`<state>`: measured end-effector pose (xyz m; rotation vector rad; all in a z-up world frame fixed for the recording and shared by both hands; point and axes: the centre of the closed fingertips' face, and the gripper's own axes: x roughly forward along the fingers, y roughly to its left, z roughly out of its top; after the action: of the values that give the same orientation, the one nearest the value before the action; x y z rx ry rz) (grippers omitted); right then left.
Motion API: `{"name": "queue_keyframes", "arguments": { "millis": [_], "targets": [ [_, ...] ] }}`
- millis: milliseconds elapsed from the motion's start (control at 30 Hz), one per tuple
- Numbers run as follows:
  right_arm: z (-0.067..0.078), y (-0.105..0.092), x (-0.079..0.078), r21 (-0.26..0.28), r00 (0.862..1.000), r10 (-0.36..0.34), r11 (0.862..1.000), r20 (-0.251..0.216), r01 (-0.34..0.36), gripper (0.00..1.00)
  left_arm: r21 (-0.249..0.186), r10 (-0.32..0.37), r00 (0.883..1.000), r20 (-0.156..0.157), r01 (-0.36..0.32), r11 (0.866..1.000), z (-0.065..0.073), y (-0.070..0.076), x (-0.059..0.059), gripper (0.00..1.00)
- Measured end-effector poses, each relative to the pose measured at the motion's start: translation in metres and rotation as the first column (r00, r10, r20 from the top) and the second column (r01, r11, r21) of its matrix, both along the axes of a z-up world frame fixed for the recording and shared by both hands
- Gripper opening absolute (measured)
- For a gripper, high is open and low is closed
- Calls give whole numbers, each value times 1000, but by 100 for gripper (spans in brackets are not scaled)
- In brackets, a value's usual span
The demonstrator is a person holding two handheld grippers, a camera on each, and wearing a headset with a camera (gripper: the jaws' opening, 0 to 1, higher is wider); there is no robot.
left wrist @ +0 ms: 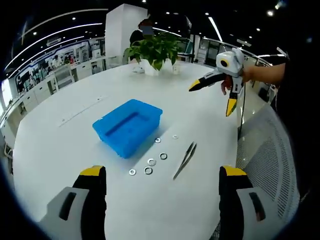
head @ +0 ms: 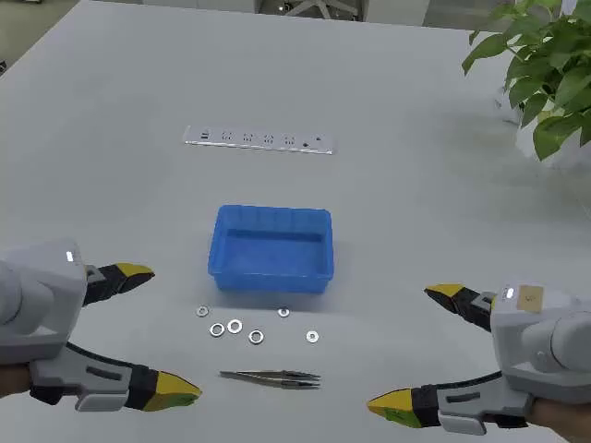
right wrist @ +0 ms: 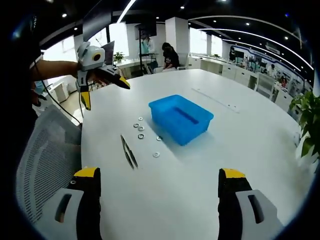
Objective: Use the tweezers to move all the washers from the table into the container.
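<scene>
Left gripper (head: 168, 332) and right gripper (head: 402, 348) gaped open; between them I saw tweezers (head: 270, 376) lying crosswise, forked end rightward, on a white table (head: 416, 185) in an office.

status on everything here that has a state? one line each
left tongs: open, holding nothing
right tongs: open, holding nothing
tweezers: lying flat on the table, not gripped
container: upright, empty
washers: six, loose on the table between container and tweezers
power strip: nothing plugged in
</scene>
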<state>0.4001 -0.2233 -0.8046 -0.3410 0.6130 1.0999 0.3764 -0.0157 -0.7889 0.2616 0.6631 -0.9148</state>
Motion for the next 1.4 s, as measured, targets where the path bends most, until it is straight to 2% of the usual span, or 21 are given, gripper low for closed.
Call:
{"name": "queue_keyframes", "arguments": {
  "millis": [1400],
  "targets": [
    [0,-2,0,0,1000,-3,1000,4,3,99,12,-8,1000,2,8,1000,0,0,-1,99]
  ]
}}
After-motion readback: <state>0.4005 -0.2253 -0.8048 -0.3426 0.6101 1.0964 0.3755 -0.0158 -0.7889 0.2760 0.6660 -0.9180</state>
